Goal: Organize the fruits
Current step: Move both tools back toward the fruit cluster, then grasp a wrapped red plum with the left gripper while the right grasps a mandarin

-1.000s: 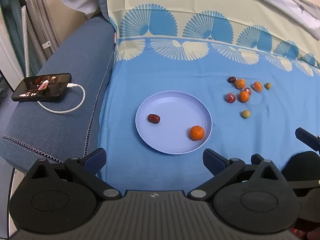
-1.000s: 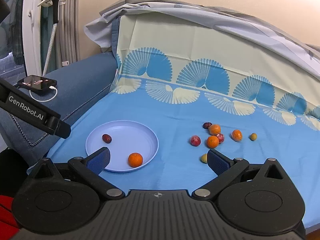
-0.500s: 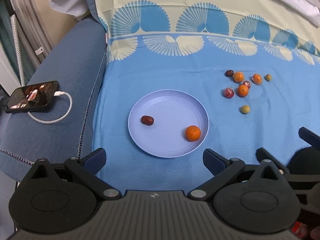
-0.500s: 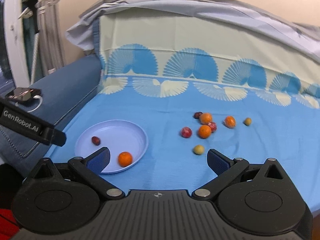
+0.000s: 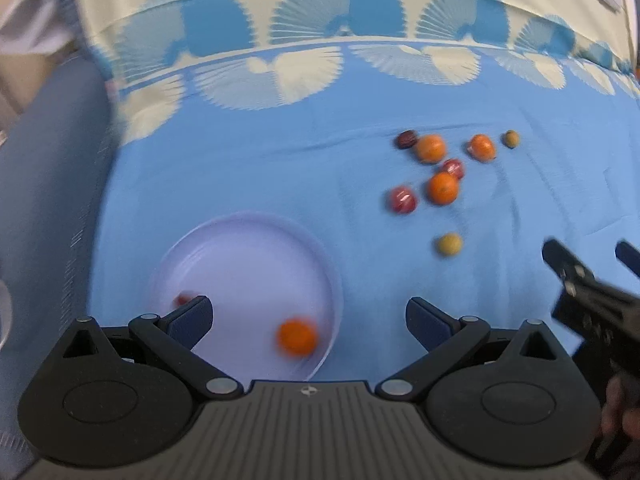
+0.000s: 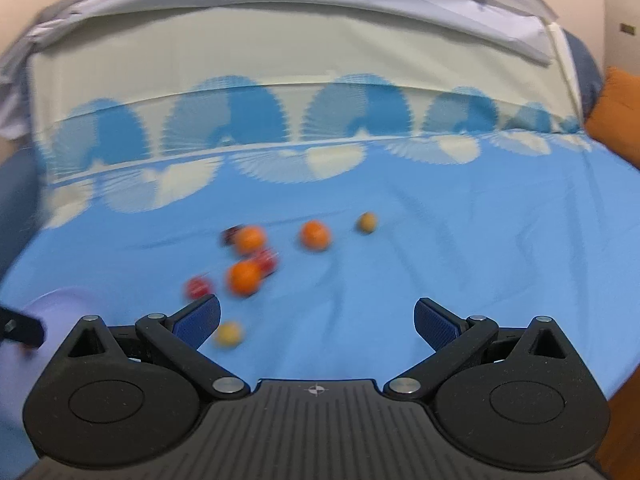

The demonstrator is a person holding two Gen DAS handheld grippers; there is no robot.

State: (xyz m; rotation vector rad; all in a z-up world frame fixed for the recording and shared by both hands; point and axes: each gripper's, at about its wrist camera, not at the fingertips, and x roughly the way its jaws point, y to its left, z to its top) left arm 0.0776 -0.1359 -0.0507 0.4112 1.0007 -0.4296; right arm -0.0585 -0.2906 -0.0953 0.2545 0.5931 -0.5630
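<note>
Left wrist view, blurred: left gripper (image 5: 308, 316) has jaws wide apart, nothing between them, hovering over the near edge of the plate (image 5: 192, 248). Plate holds two fruits: an orange (image 5: 298, 338) near the front rim and a dark red one (image 5: 184, 300), half hidden behind the left finger. Eight fruits lie loose on the blue cloth (image 5: 260, 168), to the right of the plate and apart from it: three orange, three red or dark, two yellowish. Nearest is a yellow fruit (image 5: 449, 244).

Right wrist view: right gripper (image 6: 316, 322) is also spread wide and empty. The yellow fruit (image 6: 229, 333) sits just beside its left finger.

Progress, judged: two of ten on the plate, eight left. Early stage. Likely next pick is the yellow fruit, by the right gripper.
</note>
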